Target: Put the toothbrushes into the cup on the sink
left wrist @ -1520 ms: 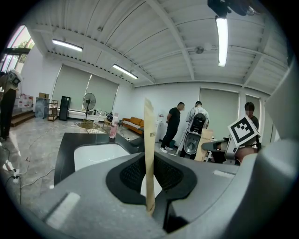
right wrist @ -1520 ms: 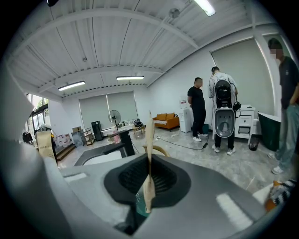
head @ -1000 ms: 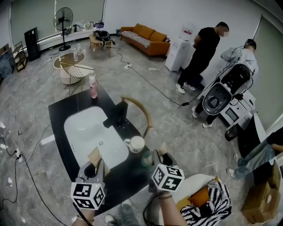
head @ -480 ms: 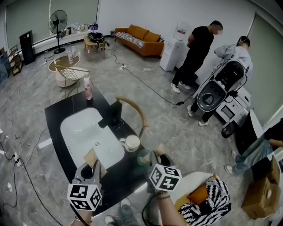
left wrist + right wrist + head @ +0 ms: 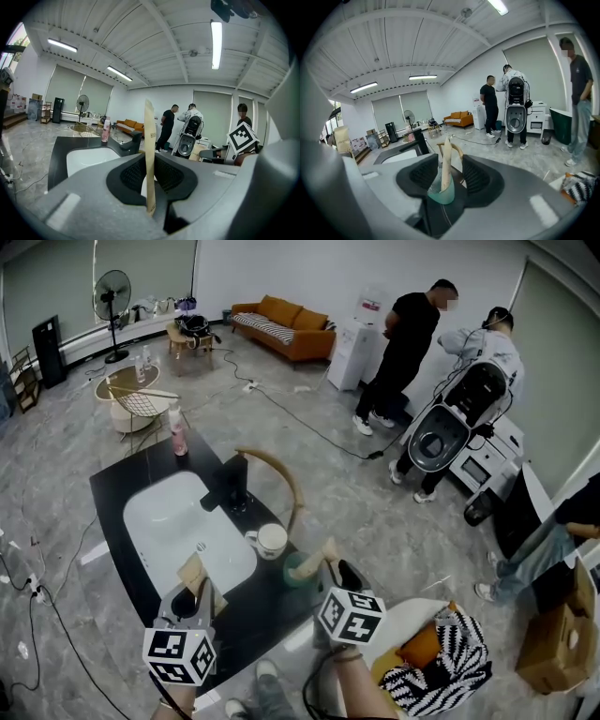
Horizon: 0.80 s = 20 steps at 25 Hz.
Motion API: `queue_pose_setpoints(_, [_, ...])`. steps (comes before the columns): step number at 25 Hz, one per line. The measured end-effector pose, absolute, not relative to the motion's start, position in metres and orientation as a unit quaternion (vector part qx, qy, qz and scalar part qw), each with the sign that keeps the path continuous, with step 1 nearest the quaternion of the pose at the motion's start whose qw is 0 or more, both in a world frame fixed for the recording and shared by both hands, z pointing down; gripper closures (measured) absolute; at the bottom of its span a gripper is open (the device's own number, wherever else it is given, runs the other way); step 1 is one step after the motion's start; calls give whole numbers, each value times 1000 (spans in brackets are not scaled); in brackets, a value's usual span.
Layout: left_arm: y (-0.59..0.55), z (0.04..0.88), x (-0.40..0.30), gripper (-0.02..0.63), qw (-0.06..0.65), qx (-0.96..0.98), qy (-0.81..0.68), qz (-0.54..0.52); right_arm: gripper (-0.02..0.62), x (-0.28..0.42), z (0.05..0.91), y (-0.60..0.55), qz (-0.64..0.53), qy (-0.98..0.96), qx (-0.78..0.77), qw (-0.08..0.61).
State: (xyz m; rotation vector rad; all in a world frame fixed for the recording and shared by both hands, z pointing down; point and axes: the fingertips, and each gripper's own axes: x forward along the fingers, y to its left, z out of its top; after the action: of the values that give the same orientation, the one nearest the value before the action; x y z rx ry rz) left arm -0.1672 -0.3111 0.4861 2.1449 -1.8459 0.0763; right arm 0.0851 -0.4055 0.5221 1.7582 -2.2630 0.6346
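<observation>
Bench (image 5: 111, 491): black, white sink (image 5: 155, 512) sunk in; nothing on it has shifted this past second, so the job hasn't advanced.
Left claw (image 5: 149, 169): closed tight on a paper-packed toothbrush (image 5: 150, 136), near the cup (image 5: 270, 540).
Right claw (image 5: 446, 177): clamped on a teal-ended toothbrush (image 5: 446, 159), just beside the cup.
Cup: white, upright, no toothbrush in it that I can see.

The left gripper (image 5: 197, 589) clamps a tan paper-wrapped toothbrush (image 5: 150, 159). Ahead of its jaws the white oval sink basin (image 5: 173, 531) lies low and open. The white ceramic cup (image 5: 270, 540) stands ahead, between the two pairs of jaws, with its mouth free from above. Behind it rise the black square faucet (image 5: 230, 486) and a curved wooden chair back (image 5: 281, 479). The right gripper (image 5: 328, 570) is closed on a pale green toothbrush packet (image 5: 440, 192), and only a short strip of black countertop (image 5: 272, 601) separates the packet from the cup.
</observation>
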Motion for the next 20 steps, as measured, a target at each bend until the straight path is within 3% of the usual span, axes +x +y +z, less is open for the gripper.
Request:
queue_pose_setpoints(10, [-302,473,-148,558,147,762,-630,22,433,96,499,-380,193,-765,606,100])
queue_pose_setpoints(20, [-296,457,-140,558,144,770,-621,2,541,95,463,-354,161,-765,619,76])
